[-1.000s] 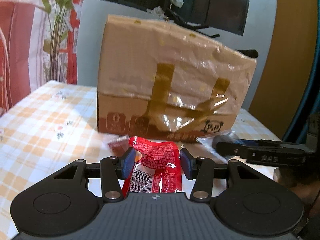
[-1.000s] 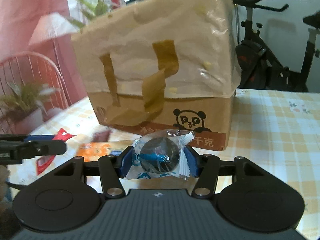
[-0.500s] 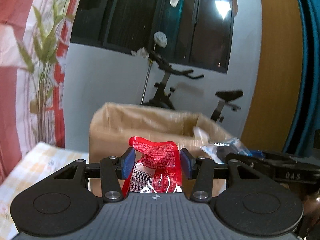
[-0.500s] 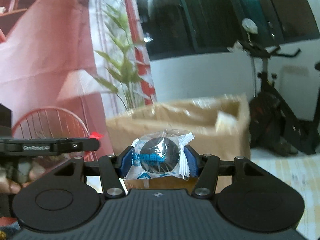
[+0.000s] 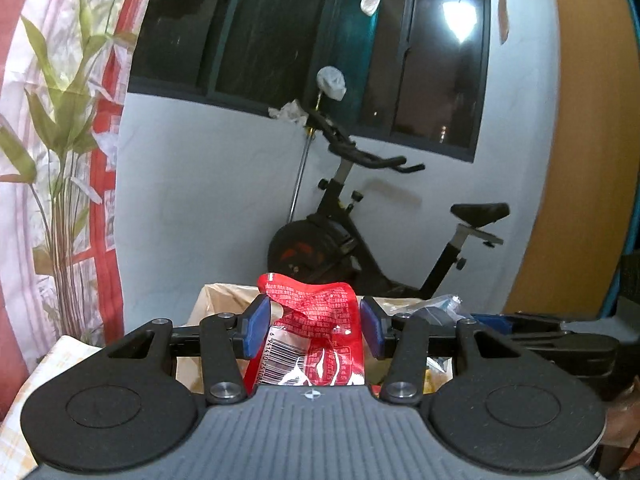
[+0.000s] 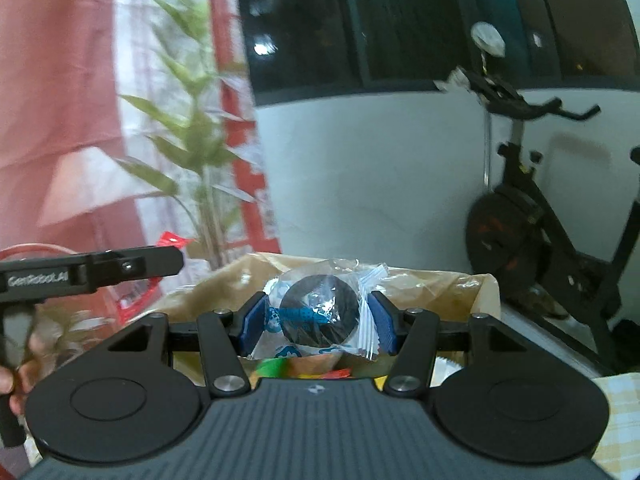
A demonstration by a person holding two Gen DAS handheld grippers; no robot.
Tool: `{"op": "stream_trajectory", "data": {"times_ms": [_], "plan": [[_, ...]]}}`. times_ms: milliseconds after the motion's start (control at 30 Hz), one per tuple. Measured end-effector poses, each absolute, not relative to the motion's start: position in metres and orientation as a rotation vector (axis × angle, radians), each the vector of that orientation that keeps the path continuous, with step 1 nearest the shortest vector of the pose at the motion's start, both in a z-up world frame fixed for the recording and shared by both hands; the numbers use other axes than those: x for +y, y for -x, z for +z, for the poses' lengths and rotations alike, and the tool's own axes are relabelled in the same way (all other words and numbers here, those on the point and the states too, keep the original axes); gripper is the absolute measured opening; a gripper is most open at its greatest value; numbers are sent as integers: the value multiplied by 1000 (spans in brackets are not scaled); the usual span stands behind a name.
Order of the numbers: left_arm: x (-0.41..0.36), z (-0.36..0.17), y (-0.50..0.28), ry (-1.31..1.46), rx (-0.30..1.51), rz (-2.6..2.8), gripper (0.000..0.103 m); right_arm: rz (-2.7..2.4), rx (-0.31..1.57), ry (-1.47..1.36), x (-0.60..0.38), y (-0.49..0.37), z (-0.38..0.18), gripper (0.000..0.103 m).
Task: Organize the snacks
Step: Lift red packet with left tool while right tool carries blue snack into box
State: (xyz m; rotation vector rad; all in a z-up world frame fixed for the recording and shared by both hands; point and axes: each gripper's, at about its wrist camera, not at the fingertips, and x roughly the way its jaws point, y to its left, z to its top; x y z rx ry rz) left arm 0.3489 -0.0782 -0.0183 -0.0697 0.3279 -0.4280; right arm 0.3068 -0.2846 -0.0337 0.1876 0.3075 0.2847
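Observation:
My left gripper is shut on a red snack packet with a barcode, held above the open top of a cardboard box. My right gripper is shut on a clear-wrapped round dark cookie, also raised over the cardboard box. Colourful snack packs show inside the box below the cookie. In the left wrist view the right gripper sits at the right with its cookie wrapper. The left gripper with the red packet appears at the left of the right wrist view.
An exercise bike stands behind the box against a pale wall. A leafy plant and red-and-white curtain are at the left. A checked tablecloth covers the table under the box. A hand grips the left gripper's handle.
Both grippers have risen from table height in front of the box to above its open top, each keeping its snack. The box front has dropped out of view.

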Motion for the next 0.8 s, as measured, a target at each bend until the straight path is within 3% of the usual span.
{"op": "stream_trajectory", "data": {"times_ms": [300,367,400,533,633,800], "plan": [[-66,-36,-371,69,412,-385,52,221,449,-158,-273,-344,-43,57],[-64,-39,-369,78,426,-405,59,211,467,-131,-271,-345,-47,58],[-64,-40,-369,80,432,-409,68,212,474,-116,-270,-345,-50,59],[-61,-39,-363,74,417,-401,80,206,491,-92,-268,-341,-56,63],[-58,-35,-354,73,403,-392,83,217,462,-81,-268,-332,-56,73],[-48,-33,-330,79,373,-388,83,246,403,-59,-269,-309,-55,73]]}}
